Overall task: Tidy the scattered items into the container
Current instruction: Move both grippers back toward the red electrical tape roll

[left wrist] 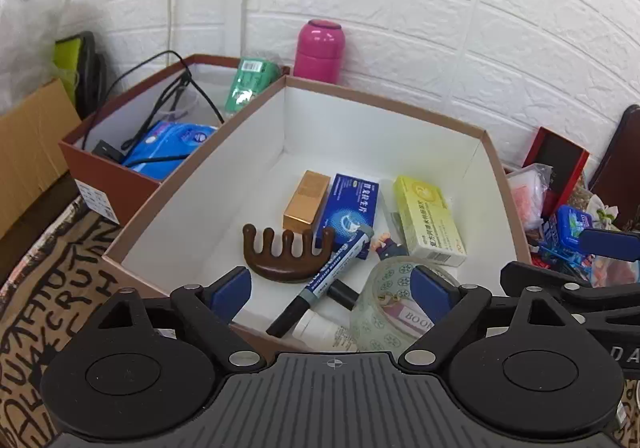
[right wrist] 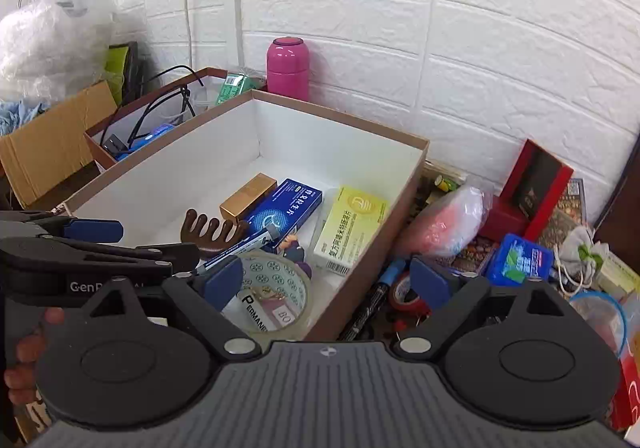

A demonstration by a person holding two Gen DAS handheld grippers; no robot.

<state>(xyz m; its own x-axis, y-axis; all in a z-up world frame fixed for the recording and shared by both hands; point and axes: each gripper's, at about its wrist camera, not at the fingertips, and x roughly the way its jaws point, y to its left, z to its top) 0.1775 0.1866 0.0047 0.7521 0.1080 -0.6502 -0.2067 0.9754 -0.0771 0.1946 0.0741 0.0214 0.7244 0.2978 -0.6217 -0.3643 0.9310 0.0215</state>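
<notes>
A white-lined cardboard box [left wrist: 224,192] holds a gold box [left wrist: 306,200], a blue medicine box [left wrist: 350,208], a yellow medicine box [left wrist: 430,220], a brown wooden comb [left wrist: 286,256], a marker [left wrist: 332,280], a small figurine [left wrist: 386,244], a white bottle [left wrist: 320,328] and a roll of clear tape [left wrist: 384,308]. My left gripper [left wrist: 332,288] is open and empty above the box's near edge. My right gripper [right wrist: 326,280] is open and empty over the box's right wall [right wrist: 384,216]. A black marker [right wrist: 366,310] and red tape [right wrist: 406,294] lie outside it, under the right gripper.
A brown box [left wrist: 108,180] with cables and a blue pack stands at the left. A pink flask [left wrist: 320,50] stands by the white brick wall. Clutter lies at the right: a pink bag [right wrist: 448,224], a red box [right wrist: 532,184], a blue case [right wrist: 518,260].
</notes>
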